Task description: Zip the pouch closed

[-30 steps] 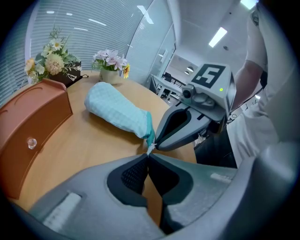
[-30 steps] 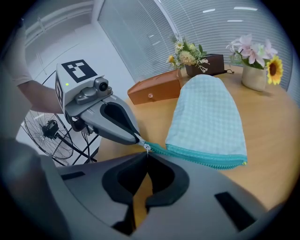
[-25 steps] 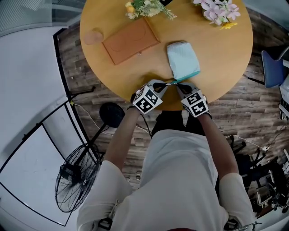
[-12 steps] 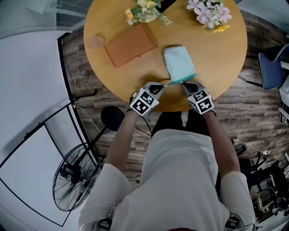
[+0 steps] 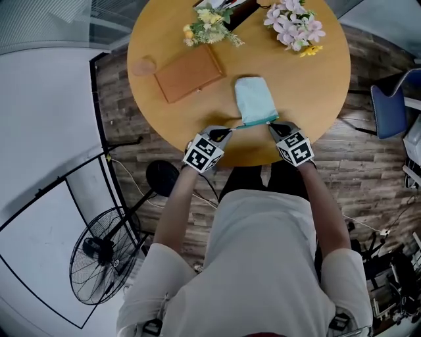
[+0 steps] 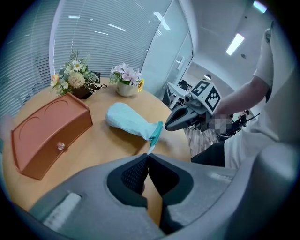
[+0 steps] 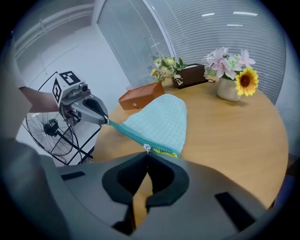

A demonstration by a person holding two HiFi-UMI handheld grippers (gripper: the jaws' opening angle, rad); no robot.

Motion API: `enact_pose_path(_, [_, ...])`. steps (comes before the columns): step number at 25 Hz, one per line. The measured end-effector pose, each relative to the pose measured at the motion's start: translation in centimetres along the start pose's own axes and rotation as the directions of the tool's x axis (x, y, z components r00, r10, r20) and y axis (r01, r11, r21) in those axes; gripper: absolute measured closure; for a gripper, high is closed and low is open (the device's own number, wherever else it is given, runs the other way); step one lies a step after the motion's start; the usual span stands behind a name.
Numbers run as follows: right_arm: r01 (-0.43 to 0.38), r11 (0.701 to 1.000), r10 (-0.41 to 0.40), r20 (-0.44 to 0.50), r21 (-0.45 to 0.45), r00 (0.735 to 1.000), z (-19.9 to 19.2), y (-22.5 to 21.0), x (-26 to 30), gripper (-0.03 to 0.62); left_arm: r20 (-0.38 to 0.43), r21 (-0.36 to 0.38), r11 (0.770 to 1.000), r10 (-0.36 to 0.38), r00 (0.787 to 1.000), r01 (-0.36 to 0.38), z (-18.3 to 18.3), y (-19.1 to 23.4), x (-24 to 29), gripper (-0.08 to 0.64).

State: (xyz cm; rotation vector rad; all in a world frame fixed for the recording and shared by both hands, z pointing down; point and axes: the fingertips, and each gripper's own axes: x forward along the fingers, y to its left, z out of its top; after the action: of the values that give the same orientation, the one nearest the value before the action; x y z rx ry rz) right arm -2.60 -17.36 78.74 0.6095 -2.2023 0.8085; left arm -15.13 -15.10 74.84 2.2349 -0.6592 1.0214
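A light-blue pouch [image 5: 254, 99] lies on the round wooden table [image 5: 316, 85], its teal zipper edge toward the near rim. My left gripper [image 5: 227, 129] is shut on the zipper's end tab [image 6: 151, 148] at the pouch's left corner. My right gripper [image 5: 271, 125] is shut on the small metal zipper pull [image 7: 146, 147]. In the right gripper view the zipper [image 7: 127, 132] runs taut and joined from the left gripper [image 7: 93, 112] to the pull, and yellow lining [image 7: 165, 150] shows just right of it. The left gripper view shows the pouch [image 6: 129, 120] and right gripper [image 6: 180, 119] beyond.
A brown flat case [image 5: 188, 72] lies left of the pouch, with a small pink disc [image 5: 141, 66] beside it. Two flower arrangements [image 5: 209, 16] [image 5: 293, 26] stand at the far edge. A floor fan [image 5: 99, 253] stands lower left and a blue chair [image 5: 388, 102] at the right.
The two grippers have drawn apart: the right one went right along the zipper edge with the pull while the left one held the end tab. The zipper is now stretched straight between them.
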Motion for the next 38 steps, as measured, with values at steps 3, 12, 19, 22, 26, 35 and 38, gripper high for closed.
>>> enact_pose_path(3, [-0.003, 1.0, 0.003, -0.01, -0.029, 1.0, -0.1, -0.5, -0.4, 0.589, -0.005, -0.018, 1.0, 0.021, 1.0, -0.021, 0.0, -0.3, -0.1, 0.541])
enact_pose_path(12, [-0.034, 0.999, 0.032, -0.061, -0.038, 0.998, -1.0, -2.7, -1.5, 0.588, -0.014, -0.051, 0.995, 0.08, 0.997, -0.081, -0.2, -0.3, -0.8, 0.541])
enact_pose_path(19, [-0.052, 0.998, 0.049, -0.09, -0.03, 0.995, -1.6, -3.1, -1.1, 0.589, -0.033, -0.107, 0.988, 0.107, 0.994, -0.11, -0.6, -0.4, 0.1, 0.54])
enact_pose_path(22, [-0.059, 0.997, 0.054, -0.1, -0.044, 0.993, -2.0, -3.3, -0.8, 0.588, -0.049, -0.116, 0.985, 0.121, 0.991, -0.127, -1.0, -0.5, 0.5, 0.54])
enact_pose_path(26, [-0.061, 0.996, 0.052, -0.124, -0.072, 0.991, -2.5, -3.3, -0.4, 0.586, -0.059, -0.137, 0.975, 0.165, 0.984, -0.172, -1.1, -0.5, 0.8, 0.539])
enact_pose_path(35, [-0.094, 0.991, 0.079, -0.152, -0.095, 0.985, -3.1, -4.4, -0.5, 0.575, -0.015, -0.264, 0.925, 0.279, 0.96, -0.273, -0.4, -0.8, 0.9, 0.538])
enact_pose_path(38, [-0.107, 0.988, 0.09, -0.154, -0.11, 0.984, -3.2, -4.5, -1.1, 0.53, 0.001, -0.298, 0.905, 0.317, 0.948, -0.302, -0.5, -1.2, 0.8, 0.538])
